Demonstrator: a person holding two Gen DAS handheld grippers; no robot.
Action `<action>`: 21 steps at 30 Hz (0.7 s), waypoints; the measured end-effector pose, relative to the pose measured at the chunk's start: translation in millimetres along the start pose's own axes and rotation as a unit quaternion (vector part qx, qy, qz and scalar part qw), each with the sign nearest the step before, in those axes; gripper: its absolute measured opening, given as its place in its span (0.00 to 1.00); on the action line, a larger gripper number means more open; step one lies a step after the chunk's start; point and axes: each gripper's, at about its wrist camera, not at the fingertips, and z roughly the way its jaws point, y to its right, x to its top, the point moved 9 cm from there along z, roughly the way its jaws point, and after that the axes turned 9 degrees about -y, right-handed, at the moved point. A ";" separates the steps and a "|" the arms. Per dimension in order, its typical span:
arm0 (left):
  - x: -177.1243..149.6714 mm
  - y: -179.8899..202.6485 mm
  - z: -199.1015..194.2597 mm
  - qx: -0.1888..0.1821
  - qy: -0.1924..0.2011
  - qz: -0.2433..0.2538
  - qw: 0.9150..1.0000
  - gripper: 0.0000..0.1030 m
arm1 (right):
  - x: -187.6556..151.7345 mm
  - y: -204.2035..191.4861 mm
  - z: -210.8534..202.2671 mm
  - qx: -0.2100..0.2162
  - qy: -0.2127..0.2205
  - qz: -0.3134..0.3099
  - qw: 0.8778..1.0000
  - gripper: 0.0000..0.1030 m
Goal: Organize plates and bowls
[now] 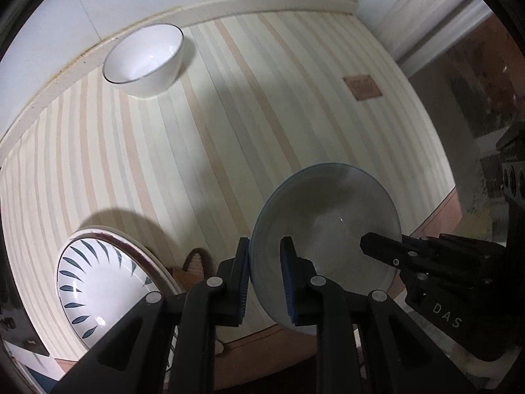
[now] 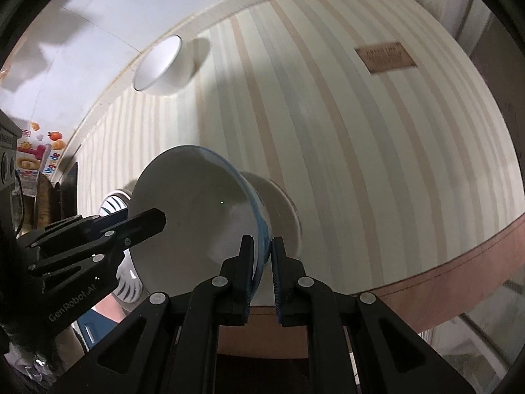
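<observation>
A blue-rimmed white bowl (image 1: 328,226) is held tilted above the striped tablecloth (image 1: 203,138) by both grippers. My left gripper (image 1: 265,272) pinches its near left rim; in the right wrist view it shows at the bowl's left side (image 2: 144,223). My right gripper (image 2: 262,266) pinches the opposite rim of the same bowl (image 2: 193,210); in the left wrist view it shows at the right (image 1: 384,246). A plain white bowl (image 1: 144,59) stands at the table's far edge by the wall, also in the right wrist view (image 2: 164,65). A leaf-patterned plate (image 1: 98,282) lies at the near left.
A brown square label (image 1: 362,87) sits on the cloth at the far right. The table's brown edge (image 2: 459,262) curves along the near right. Colourful packaging (image 2: 36,157) and dark equipment stand at the left.
</observation>
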 end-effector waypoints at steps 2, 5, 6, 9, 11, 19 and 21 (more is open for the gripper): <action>-1.3 2.6 6.6 0.010 -0.006 0.009 1.000 0.16 | -2.0 4.4 5.2 -0.002 -0.005 0.004 1.000 0.12; -2.1 5.8 13.4 0.025 -0.010 0.018 0.999 0.16 | -4.3 9.7 12.2 -0.002 -0.012 0.008 1.000 0.12; -2.3 6.7 15.9 0.027 -0.012 0.020 0.999 0.16 | -5.3 11.2 14.3 -0.003 -0.014 0.009 1.000 0.12; -3.0 7.4 20.3 0.035 -0.014 0.022 0.999 0.16 | -6.5 14.2 18.0 -0.003 -0.018 0.013 1.000 0.12; -3.2 6.7 21.4 0.039 -0.014 0.023 0.999 0.16 | -5.7 14.7 17.7 -0.004 -0.018 0.011 1.000 0.12; -3.6 1.1 30.1 0.042 -0.023 0.013 0.999 0.16 | 4.1 9.4 19.3 -0.022 -0.021 -0.003 1.000 0.13; -4.5 0.5 32.2 0.041 -0.026 0.011 0.999 0.16 | 5.7 8.9 19.1 -0.025 -0.023 -0.004 0.999 0.13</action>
